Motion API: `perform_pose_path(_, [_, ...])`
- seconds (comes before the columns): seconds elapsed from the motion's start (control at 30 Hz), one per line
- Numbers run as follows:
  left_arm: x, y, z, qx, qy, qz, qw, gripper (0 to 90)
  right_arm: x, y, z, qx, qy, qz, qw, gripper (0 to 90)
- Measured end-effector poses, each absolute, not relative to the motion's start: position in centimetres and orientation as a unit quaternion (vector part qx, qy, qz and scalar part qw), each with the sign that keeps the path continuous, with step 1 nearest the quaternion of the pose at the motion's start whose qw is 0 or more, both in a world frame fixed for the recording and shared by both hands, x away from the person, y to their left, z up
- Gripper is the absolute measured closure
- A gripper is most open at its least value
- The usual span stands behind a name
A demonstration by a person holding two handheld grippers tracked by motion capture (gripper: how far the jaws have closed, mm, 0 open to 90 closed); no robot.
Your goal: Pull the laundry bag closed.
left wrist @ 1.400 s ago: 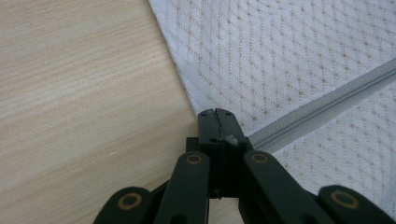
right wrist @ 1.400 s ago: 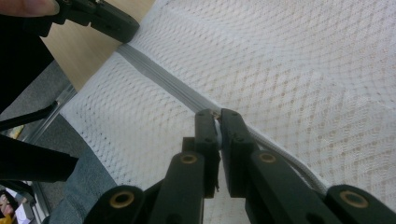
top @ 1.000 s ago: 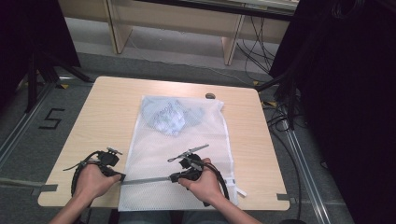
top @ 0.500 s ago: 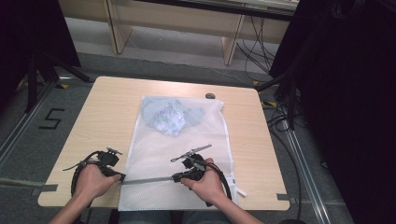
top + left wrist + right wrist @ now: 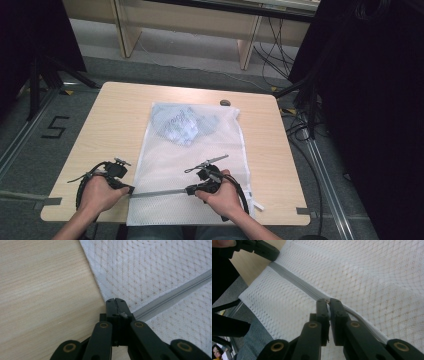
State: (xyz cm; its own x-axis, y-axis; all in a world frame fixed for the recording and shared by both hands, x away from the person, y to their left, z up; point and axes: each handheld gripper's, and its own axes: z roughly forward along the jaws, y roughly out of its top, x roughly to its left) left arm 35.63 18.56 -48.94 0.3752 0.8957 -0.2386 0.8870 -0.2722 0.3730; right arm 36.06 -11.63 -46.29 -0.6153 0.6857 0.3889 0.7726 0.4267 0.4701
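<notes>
High view: white mesh laundry bag (image 5: pixel 192 170) lies flat on the light wooden table (image 5: pixel 120 115), with a bundle of pale blue and white cloth (image 5: pixel 182 125) inside it at the end away from both tools. Grey zipper (image 5: pixel 160 192) runs across the bag between the two grippers.

Left gripper (image 5: pixel 127 189) sits at the bag's left edge, jaws together and clamped on the zipper's end (left gripper view shows a small grey bit (image 5: pixel 123 314) of it pinched at the tips, zipper tape (image 5: pixel 172 297) running off to the right from them). Bare table is just left of the jaws.

Right gripper (image 5: pixel 191 190) sits on the zipper line farther along, jaws pressed together on the zipper; right gripper view shows a small metal piece (image 5: pixel 327 300) caught between the tips (probably the slider, too small to be sure). Zipper tape (image 5: pixel 294 283) runs ahead of those jaws to the other gripper (image 5: pixel 262 248) at the bag's edge.
</notes>
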Motion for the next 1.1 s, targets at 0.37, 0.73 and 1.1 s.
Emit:
perform_pose_path(0.37, [35.6,18.6,-48.9,0.798,0.558,0.009,0.228,90.0,36.5,-12.0,-46.2,-0.426,-0.847,-0.309,0.067,87.0])
perform_pose_path(0.73, [35.6,18.6,-49.0,0.798,0.558,0.009,0.229,90.0,36.4,-12.4,-46.2,-0.438,-0.843,-0.303,0.077,87.0])
perform_pose_path(1.1, [35.6,18.6,-49.0,0.798,0.558,0.009,0.229,90.0,36.4,-12.9,-46.0,-0.447,-0.840,-0.299,0.076,87.0])
